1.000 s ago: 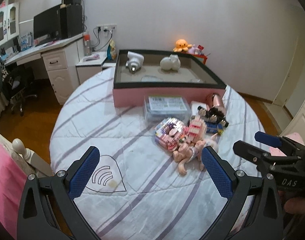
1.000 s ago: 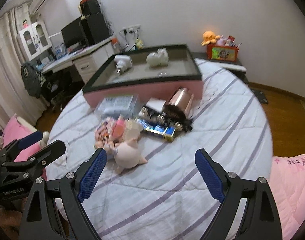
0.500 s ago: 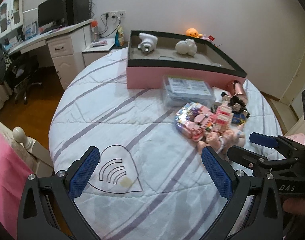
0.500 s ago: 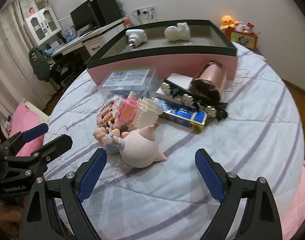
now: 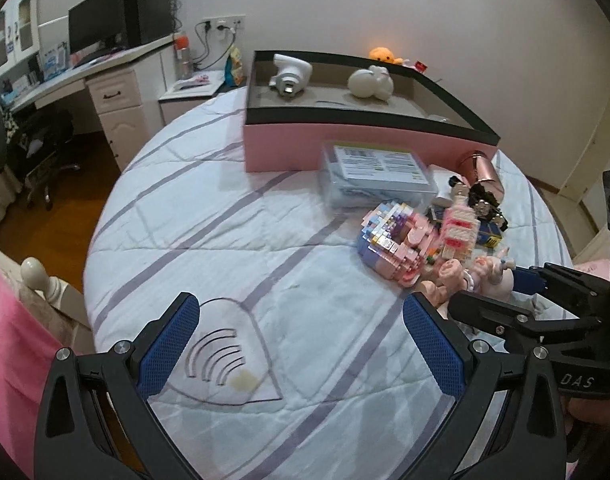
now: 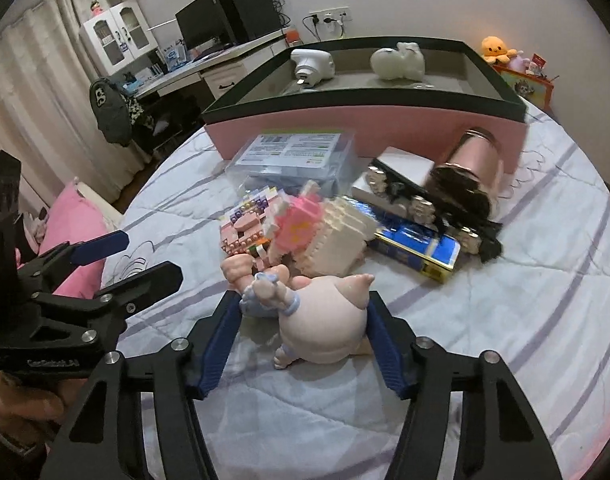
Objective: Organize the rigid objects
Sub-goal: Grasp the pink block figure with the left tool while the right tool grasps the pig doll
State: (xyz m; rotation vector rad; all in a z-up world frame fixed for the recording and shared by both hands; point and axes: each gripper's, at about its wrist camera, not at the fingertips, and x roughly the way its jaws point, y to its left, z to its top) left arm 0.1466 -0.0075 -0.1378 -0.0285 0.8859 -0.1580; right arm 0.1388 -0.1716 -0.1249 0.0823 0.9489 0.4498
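A pink pig figurine lies on the round quilted bed, between the blue pads of my right gripper, whose jaws stand close on both sides of it; contact is unclear. Behind it are brick models, a blue box, a rose-gold cup and a clear plastic case. A pink storage box holds a white camera and white figure. My left gripper is open and empty over bare quilt, left of the pile.
A desk with monitor and a chair stand at the far left. A pink pillow lies by the bed's left edge. An orange plush sits on a shelf behind the box. A heart pattern marks the quilt.
My right gripper has moved forward and its jaws have narrowed around the pig figurine. My left gripper has shifted slightly and stayed open.
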